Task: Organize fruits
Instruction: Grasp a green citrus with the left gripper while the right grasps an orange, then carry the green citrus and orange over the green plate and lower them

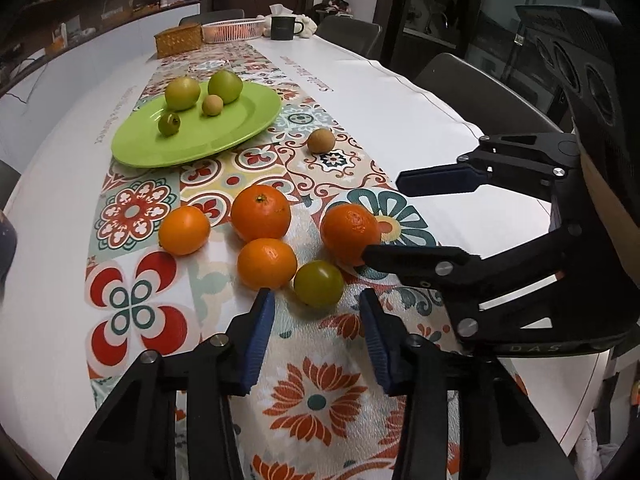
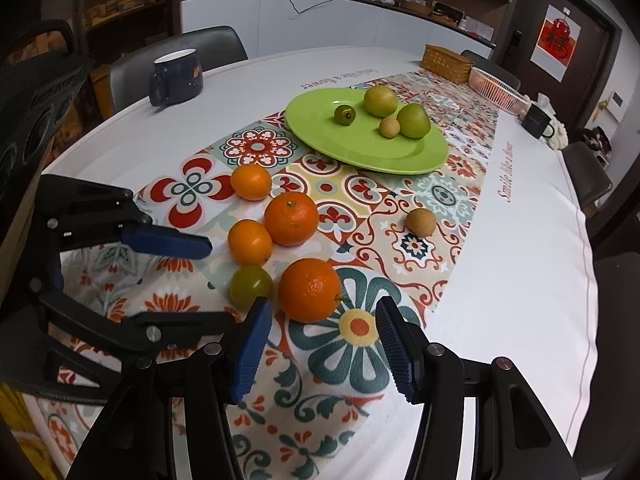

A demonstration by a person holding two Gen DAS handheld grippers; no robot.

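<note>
Several oranges lie on the patterned runner (image 1: 132, 212). A green-yellow fruit (image 1: 319, 283) sits just ahead of my left gripper (image 1: 316, 300), which is open with its pads clear of the fruit. That fruit (image 2: 251, 286) lies just past the tips of the left gripper (image 2: 222, 284) in the right wrist view. My right gripper (image 2: 323, 306) is open, and a large orange (image 2: 310, 290) rests just beyond its tips, untouched. In the left wrist view the right gripper (image 1: 382, 218) has its lower fingertip beside that orange (image 1: 350, 234). A green plate (image 1: 240, 128) holds green fruits and one small tan fruit (image 1: 212, 105).
A brown round fruit (image 1: 321, 141) lies alone on the runner right of the plate. At the table's far end stand a wicker box (image 1: 178, 40), a white basket (image 1: 234, 30) and a dark mug (image 1: 282, 27). A blue mug (image 2: 176, 76) stands near the table edge. Chairs ring the table.
</note>
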